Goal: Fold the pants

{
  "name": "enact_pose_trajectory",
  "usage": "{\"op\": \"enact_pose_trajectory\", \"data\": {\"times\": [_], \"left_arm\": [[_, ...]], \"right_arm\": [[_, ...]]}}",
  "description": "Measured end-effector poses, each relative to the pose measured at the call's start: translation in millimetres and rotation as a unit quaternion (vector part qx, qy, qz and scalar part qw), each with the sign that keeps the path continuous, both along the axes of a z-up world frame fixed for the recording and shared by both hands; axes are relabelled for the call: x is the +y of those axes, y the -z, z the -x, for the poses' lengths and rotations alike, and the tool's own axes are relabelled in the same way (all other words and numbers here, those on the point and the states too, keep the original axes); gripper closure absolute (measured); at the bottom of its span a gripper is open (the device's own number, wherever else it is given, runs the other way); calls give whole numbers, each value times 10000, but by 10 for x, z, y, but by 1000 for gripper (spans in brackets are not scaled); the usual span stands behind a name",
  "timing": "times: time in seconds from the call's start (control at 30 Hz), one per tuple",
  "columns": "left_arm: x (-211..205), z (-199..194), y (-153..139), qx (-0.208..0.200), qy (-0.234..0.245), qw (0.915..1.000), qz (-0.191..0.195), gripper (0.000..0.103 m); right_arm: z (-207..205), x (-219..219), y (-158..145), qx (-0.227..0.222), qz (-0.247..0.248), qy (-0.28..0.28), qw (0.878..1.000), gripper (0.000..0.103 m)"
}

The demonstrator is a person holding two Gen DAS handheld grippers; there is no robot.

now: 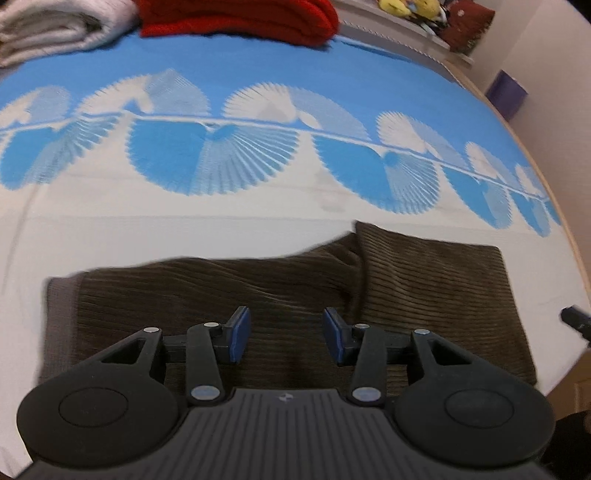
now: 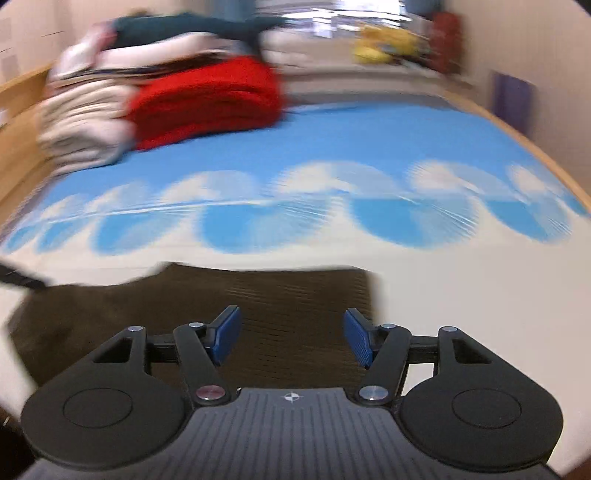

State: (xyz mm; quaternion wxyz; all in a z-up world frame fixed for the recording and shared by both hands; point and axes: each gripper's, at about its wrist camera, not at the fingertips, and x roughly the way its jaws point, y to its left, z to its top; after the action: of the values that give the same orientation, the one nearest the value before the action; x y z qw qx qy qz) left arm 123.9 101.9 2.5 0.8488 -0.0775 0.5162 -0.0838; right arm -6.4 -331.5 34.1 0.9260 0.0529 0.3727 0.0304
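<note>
Dark brown corduroy pants (image 1: 295,284) lie folded into a wide flat rectangle on the bed, near its front edge. A raised fold runs down their right part in the left wrist view. My left gripper (image 1: 287,334) is open and empty above the pants' middle. My right gripper (image 2: 291,338) is open and empty above the right end of the pants (image 2: 258,302); this view is blurred by motion. The tip of the right gripper (image 1: 576,319) shows at the right edge of the left wrist view.
The bed cover (image 1: 258,55) is blue and white with fan patterns. A red folded blanket (image 1: 240,18) and white folded linen (image 1: 44,29) lie at the far side. A wooden bed frame (image 2: 535,147) edges the right. Soft toys (image 2: 384,46) sit on a far shelf.
</note>
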Motion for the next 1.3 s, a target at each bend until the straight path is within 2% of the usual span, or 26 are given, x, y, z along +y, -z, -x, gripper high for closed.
{"op": "enact_pose_trajectory", "data": {"times": [0.1, 0.17, 0.27, 0.33, 0.43, 0.57, 0.67, 0.7, 0.77, 0.83, 0.97, 1.0, 1.07, 1.13, 1.2, 1.23, 1.27, 1.3], "left_arm": [[-183, -76, 101, 146, 100, 9997, 168, 55], [-310, -151, 190, 277, 138, 9992, 244, 55], [-504, -274, 322, 319, 201, 9986, 373, 55], [-647, -375, 440, 507, 210, 9980, 303, 55], [-817, -468, 527, 400, 289, 9982, 335, 54], [-934, -605, 789, 739, 131, 9971, 136, 54], [-975, -673, 887, 830, 139, 9962, 214, 54], [-985, -682, 905, 863, 183, 9958, 226, 56], [-1021, -673, 895, 847, 330, 9957, 167, 76], [-1011, -623, 808, 673, 479, 9965, 121, 86], [-858, -424, 537, 463, 406, 9969, 495, 88], [-841, -371, 498, 391, 457, 9973, 430, 88], [-818, -356, 501, 346, 434, 9983, 187, 100], [-768, -403, 535, 418, 289, 9987, 42, 100], [-711, -423, 547, 467, 125, 9988, -102, 89], [-669, -399, 560, 571, 149, 9982, 117, 70], [-624, -350, 567, 707, 204, 9967, 347, 56], [-610, -309, 603, 887, 300, 9943, 511, 54]], "right_arm": [[53, -284, 242, 406, -614, 601, 9955, 42], [101, -415, 253, 325, -1055, 766, 9909, 43], [150, -527, 266, 313, -986, 838, 9911, 43], [199, -633, 254, 371, -1051, 897, 9897, 43], [169, -746, 309, 464, -1201, 925, 9874, 43], [84, -825, 369, 622, -1232, 852, 9868, 43], [79, -855, 407, 722, -1277, 818, 9858, 43], [77, -858, 418, 745, -1280, 803, 9857, 43], [77, -861, 428, 761, -1272, 792, 9858, 43], [71, -861, 438, 766, -1271, 806, 9856, 43], [78, -834, 435, 744, -1318, 799, 9852, 43], [82, -818, 438, 745, -1304, 769, 9857, 43], [84, -793, 446, 758, -1265, 719, 9864, 43], [79, -759, 455, 785, -1243, 683, 9868, 43], [71, -717, 464, 825, -1268, 634, 9864, 43], [68, -691, 476, 862, -1285, 599, 9861, 43], [63, -659, 495, 926, -1313, 543, 9855, 43], [57, -625, 511, 992, -1345, 485, 9847, 42]]}}
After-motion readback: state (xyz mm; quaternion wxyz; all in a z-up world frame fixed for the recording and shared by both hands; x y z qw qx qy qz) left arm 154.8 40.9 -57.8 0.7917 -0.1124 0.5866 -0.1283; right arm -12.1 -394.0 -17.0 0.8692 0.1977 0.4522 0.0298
